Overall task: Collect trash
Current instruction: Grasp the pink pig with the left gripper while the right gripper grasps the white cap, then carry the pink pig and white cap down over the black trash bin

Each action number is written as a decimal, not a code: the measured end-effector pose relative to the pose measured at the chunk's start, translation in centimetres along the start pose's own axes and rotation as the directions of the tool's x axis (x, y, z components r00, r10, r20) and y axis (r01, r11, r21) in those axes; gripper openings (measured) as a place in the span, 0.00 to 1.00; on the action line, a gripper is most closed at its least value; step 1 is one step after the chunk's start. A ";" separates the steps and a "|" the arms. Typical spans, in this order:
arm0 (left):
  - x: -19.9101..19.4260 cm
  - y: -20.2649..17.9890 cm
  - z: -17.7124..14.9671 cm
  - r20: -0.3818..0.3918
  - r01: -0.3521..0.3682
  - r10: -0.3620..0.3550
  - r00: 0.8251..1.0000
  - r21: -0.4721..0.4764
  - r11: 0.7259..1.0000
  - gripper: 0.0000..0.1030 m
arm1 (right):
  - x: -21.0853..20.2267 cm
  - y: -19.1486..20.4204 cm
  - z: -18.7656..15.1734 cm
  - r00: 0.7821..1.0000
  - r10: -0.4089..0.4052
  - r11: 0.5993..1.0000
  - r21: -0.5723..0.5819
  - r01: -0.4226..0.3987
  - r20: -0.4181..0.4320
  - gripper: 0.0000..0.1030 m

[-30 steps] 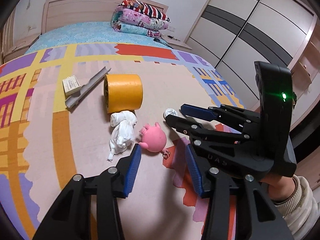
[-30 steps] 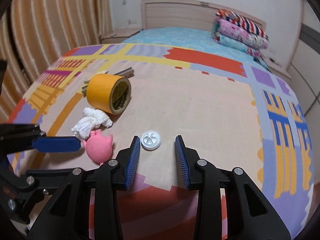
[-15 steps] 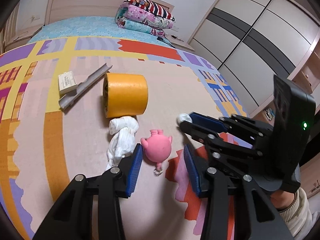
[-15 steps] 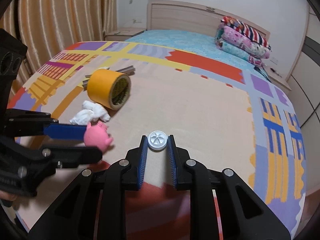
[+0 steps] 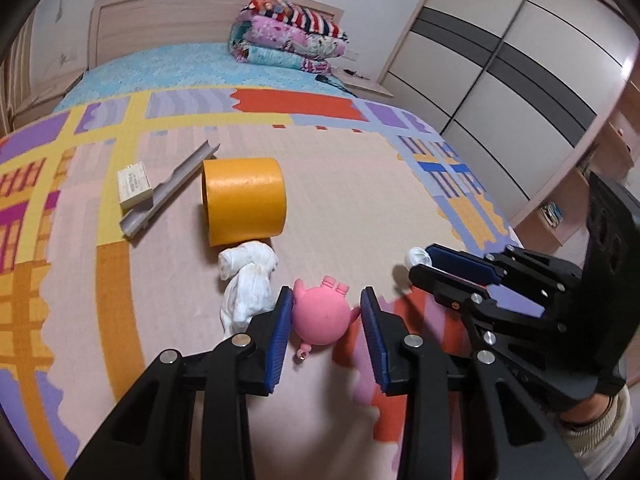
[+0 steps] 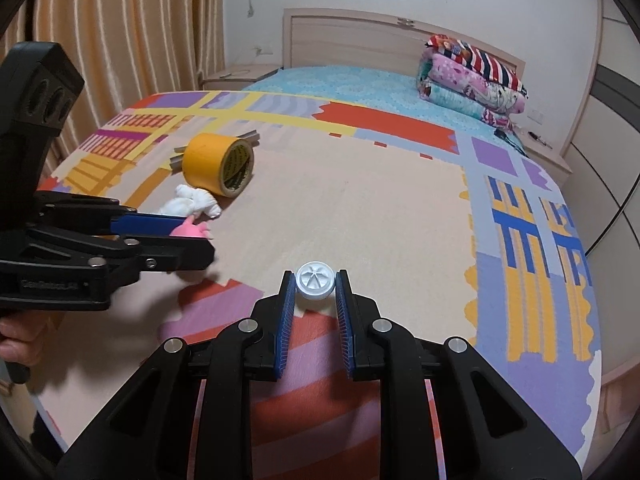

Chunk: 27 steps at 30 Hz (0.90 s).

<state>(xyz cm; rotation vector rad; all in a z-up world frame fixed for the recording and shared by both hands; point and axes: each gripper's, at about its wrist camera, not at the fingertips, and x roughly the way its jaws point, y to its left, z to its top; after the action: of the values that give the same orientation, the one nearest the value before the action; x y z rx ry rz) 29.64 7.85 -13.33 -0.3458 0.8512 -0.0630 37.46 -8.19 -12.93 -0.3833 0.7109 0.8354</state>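
A pink pig toy [image 5: 320, 314] lies on the patterned mat between the blue pads of my left gripper [image 5: 325, 320]; the jaws are open, the left pad touching it and a small gap on the right. A crumpled white tissue [image 5: 248, 280] lies just left of it. My right gripper [image 6: 315, 294] is shut on a white round cap [image 6: 315, 280] and holds it just above the mat. The cap also shows in the left wrist view [image 5: 418, 258]. The left gripper [image 6: 176, 240] shows in the right wrist view, with the pig [image 6: 190, 230] between its fingers.
A roll of yellow tape [image 5: 244, 200] lies behind the tissue. A grey plastic strip [image 5: 170, 196] and a small box [image 5: 135, 184] lie to its left. Folded blankets [image 5: 288, 40] sit at the bed head. Wardrobe doors [image 5: 500, 80] stand on the right.
My left gripper has moved forward so the pig sits between its pads. My right gripper closed on the white cap and lifted it slightly.
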 end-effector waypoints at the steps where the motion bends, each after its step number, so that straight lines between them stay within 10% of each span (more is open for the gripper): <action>1: -0.7 -0.2 -0.3 0.006 0.000 0.000 1.000 0.011 1.000 0.33 | -0.4 0.2 -0.1 1.000 0.006 1.000 0.000 -0.006 0.006 0.20; 27: -12.5 -2.8 -11.6 0.015 0.045 -0.048 0.999 0.148 0.988 0.33 | -9.7 9.6 -6.5 0.986 0.163 0.982 -0.099 -0.160 0.024 0.20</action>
<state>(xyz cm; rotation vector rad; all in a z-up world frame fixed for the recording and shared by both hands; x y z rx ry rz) 12.95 4.39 -10.36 -0.2269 0.8148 -0.1647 22.79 -11.13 -11.09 -0.4023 0.6797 1.0302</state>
